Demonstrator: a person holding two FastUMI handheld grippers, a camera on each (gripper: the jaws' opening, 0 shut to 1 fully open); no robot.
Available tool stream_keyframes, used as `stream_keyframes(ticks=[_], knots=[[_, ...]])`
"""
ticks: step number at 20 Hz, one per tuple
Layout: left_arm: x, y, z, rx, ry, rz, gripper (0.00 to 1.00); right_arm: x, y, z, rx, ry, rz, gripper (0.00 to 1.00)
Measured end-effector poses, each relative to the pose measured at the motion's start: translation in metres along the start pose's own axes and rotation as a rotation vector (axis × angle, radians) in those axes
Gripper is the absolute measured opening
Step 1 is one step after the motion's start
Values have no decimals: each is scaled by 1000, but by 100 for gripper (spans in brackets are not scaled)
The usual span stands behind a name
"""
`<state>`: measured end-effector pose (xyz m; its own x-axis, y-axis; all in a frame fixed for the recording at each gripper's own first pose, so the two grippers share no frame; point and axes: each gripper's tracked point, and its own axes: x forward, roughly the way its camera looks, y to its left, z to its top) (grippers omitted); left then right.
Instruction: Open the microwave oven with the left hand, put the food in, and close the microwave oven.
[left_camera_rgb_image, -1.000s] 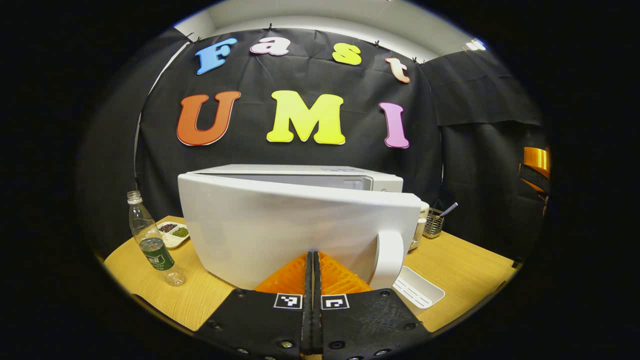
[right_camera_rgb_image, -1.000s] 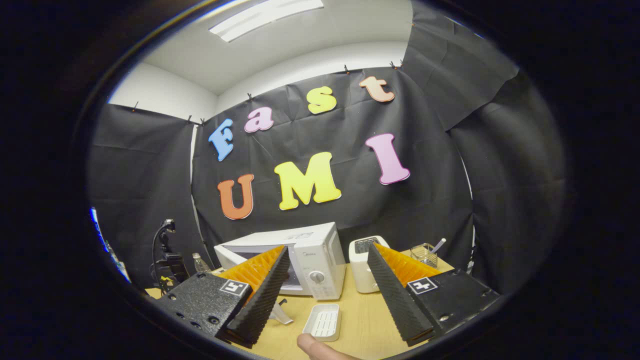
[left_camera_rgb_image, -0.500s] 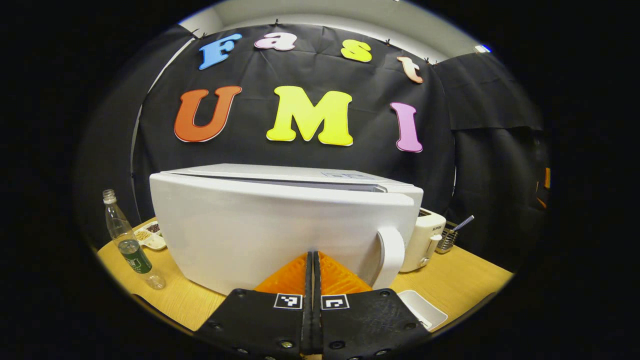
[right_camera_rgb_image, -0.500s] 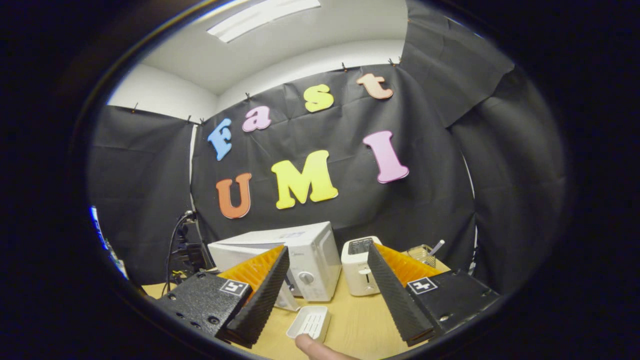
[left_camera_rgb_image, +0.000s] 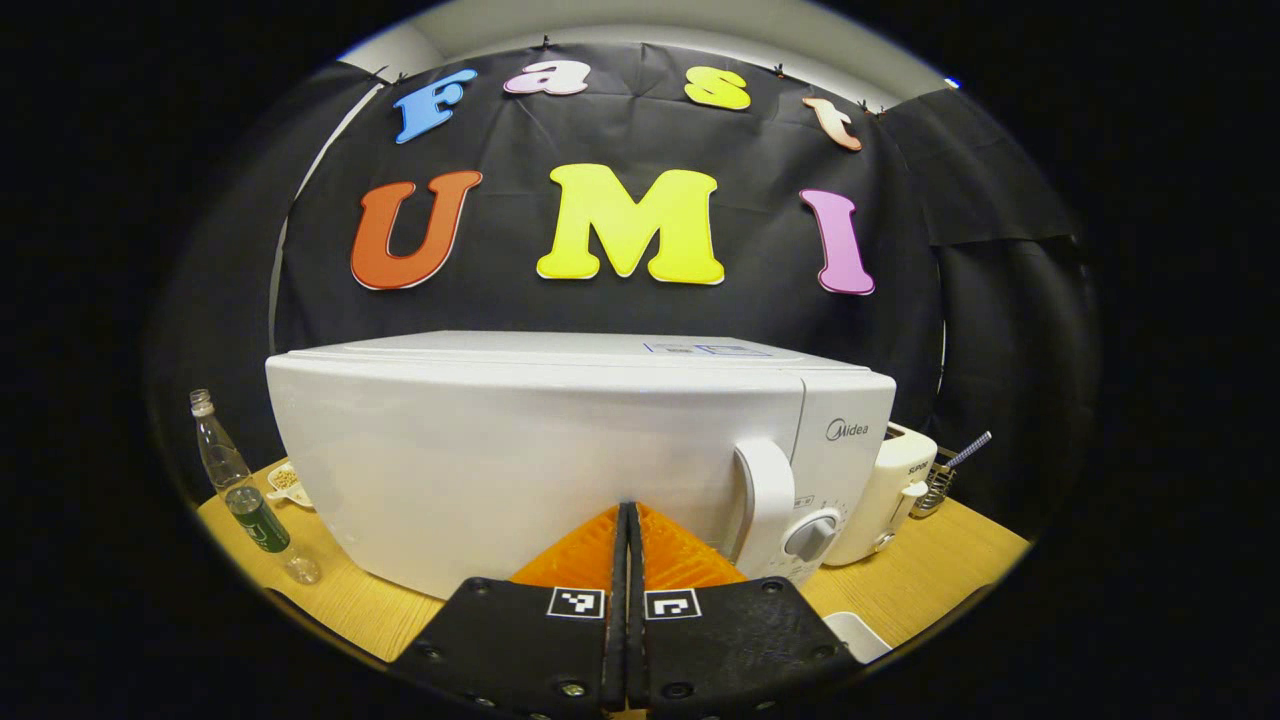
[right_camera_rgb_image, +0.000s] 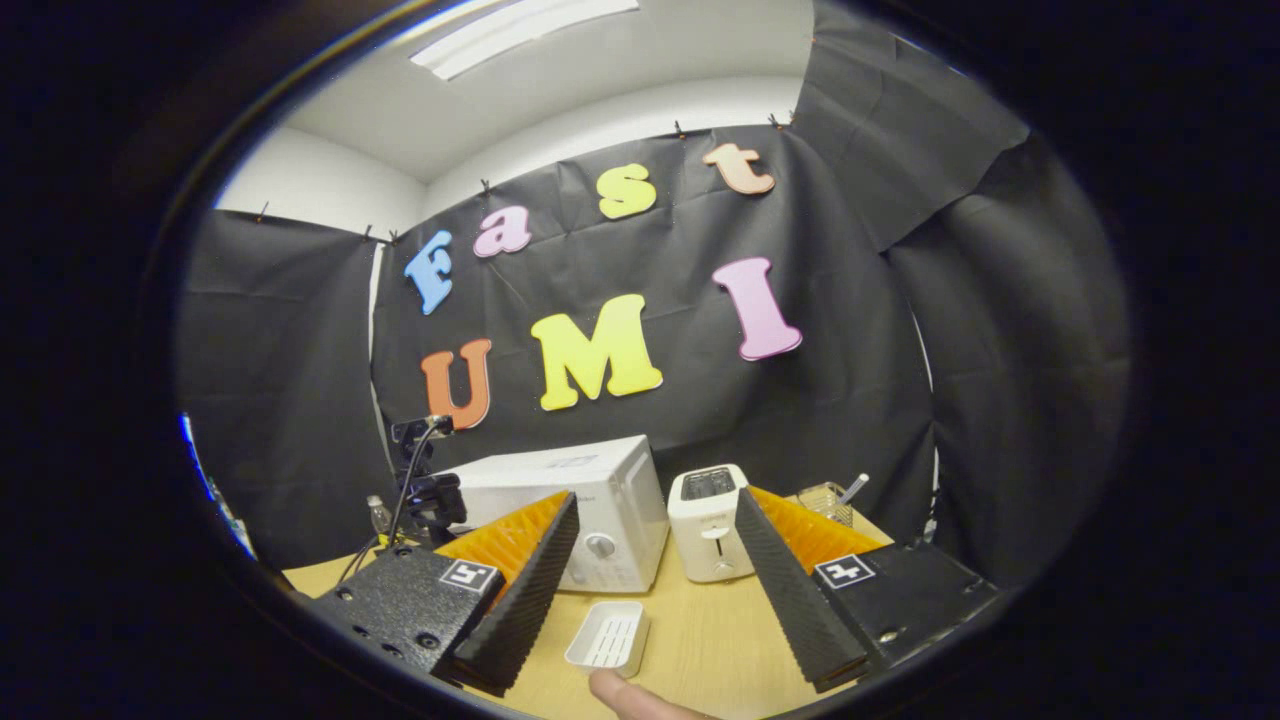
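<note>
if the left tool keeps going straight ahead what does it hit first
Most likely the microwave door: the shut left tool points squarely at its white front, just left of the handle. Whether it already touches is unclear.

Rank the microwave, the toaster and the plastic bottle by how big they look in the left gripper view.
1. Microwave, by far the largest.
2. Toaster.
3. Plastic bottle, slimmest. Toaster and bottle look close in height, so their order is unsure.
</note>
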<state>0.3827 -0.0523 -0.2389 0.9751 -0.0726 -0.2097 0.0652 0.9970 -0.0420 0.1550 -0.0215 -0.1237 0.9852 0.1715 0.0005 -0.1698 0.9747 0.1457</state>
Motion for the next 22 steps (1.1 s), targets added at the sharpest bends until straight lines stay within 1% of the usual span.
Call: stream_keyframes(ticks=[3,4,5,6,7,9,10,11,12,13,14,15,18,20,22], knots=[[0,0,-6,-13,31,-3,0,-11,8,3,-28,14,-33,100],[3,1,-9,-22,41,-1,1,-17,9,5,-40,22,-59,100],[-4,0,-20,-32,99,0,0,-22,6,10,-60,16,-99,100],[-13,2,-26,-35,136,6,0,-28,7,16,-74,4,-117,100],[-24,4,-25,-37,140,8,0,-36,11,19,-87,1,-129,100],[-51,1,-11,-49,112,-6,0,-51,20,24,-109,-2,-134,100],[-66,-1,0,-48,96,-9,0,-57,25,26,-115,-1,-134,89],[-82,-3,11,-42,79,-17,0,-62,28,27,-120,0,-137,100],[-99,-5,21,-33,63,-19,0,-67,32,30,-119,-2,-135,100],[-117,-2,33,-22,40,-2,0,-71,36,32,-109,5,-132,89],[-134,0,45,-17,16,7,0,-77,39,33,-101,11,-132,100],[-153,-1,56,-21,-5,4,0,-80,42,35,-93,14,-129,89],[-202,1,77,-19,-30,0,0,-95,49,49,-80,0,-131,89],[-235,5,83,-9,-20,10,0,-105,49,61,-94,-28,-151,89],[-271,5,95,2,-44,11,0,-119,52,71,-113,-51,-171,89]])
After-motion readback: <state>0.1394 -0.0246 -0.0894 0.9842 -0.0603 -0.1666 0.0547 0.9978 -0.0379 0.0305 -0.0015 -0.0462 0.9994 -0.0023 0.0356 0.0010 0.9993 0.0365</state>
